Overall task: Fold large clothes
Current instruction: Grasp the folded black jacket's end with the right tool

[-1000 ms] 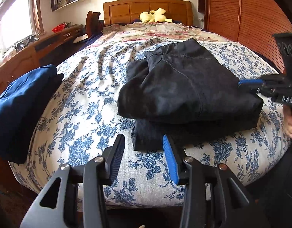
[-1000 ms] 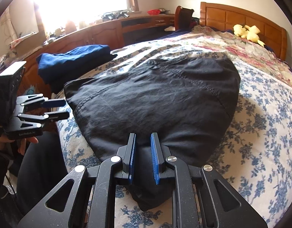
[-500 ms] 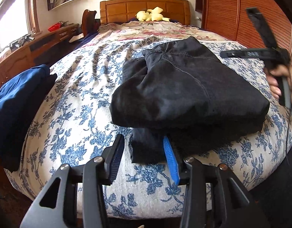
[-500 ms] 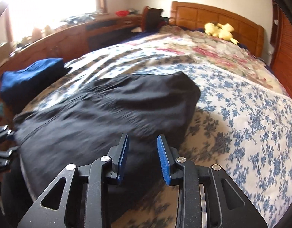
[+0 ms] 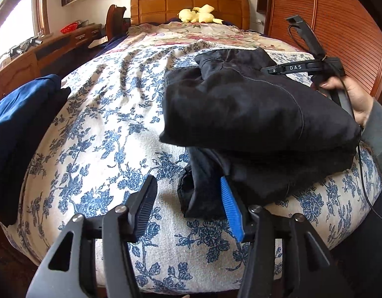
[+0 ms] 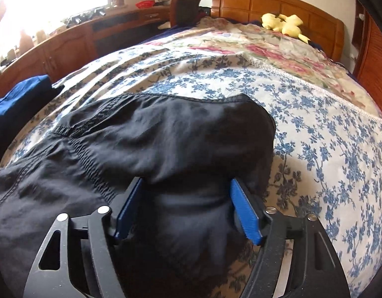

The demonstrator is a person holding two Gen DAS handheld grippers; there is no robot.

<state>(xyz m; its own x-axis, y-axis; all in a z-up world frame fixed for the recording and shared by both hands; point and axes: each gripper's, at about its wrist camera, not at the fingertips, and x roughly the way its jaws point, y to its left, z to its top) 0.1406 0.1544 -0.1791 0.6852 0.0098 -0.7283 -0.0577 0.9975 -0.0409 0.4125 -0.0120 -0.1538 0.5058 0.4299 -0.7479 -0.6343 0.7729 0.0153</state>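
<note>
Now my right gripper [image 6: 188, 208] and left gripper [image 5: 188, 203] are both opening around the black pants [image 5: 253, 114]; the fold could flop open.

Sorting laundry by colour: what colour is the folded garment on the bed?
Black garment, seen best in the right wrist view; the bedspread is blue floral.
</note>
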